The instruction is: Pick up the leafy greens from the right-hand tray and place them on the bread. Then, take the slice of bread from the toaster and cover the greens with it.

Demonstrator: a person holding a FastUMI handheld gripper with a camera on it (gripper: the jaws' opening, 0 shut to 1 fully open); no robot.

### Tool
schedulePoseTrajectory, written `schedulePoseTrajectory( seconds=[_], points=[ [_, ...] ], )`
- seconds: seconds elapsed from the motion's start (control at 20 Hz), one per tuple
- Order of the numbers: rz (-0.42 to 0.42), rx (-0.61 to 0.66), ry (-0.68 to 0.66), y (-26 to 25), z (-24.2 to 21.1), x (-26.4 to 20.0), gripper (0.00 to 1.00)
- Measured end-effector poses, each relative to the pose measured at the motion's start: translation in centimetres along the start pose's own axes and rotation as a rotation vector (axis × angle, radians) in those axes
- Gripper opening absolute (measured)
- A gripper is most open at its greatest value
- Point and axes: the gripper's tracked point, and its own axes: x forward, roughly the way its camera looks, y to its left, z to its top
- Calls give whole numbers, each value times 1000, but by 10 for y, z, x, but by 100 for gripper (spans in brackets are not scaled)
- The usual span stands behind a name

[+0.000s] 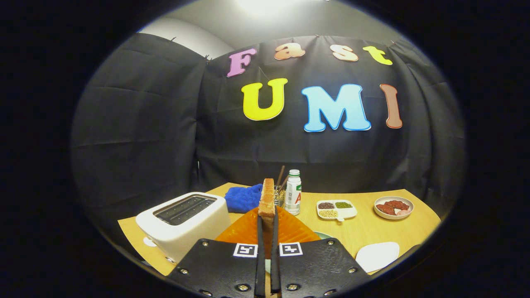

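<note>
A slice of toasted bread point(268, 198) stands upright, edge-on, clamped between the two fingers of my gripper point(267, 221), which is shut on it and holds it up over the table. Below and beyond the fingers lies an orange plate point(290, 229); what lies on it is hidden behind the gripper. The white toaster point(184, 221) stands to the left of the fingers, its slots showing dark. A white tray point(377, 255) lies to the right of the gripper, near the table's front edge; it looks bare.
Beyond the plate are a blue cloth point(243, 198), a wire holder with chopsticks point(280, 188) and a white bottle point(293, 192). Further right sit a divided dish of beans point(336, 209) and a bowl of red meat point(393, 207). The wooden table point(368, 227) ends at the black wall.
</note>
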Motion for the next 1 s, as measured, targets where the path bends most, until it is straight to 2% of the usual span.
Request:
schedulePoseTrajectory(
  seconds=[0.2, 0.7, 1.0],
  points=[
    [-29, -6, 38, -19, -22, 0, 5],
    [-75, 12, 56, -48, -42, 2, 6],
    [-27, 38, 67, -30, -55, 16, 8]
  ],
)
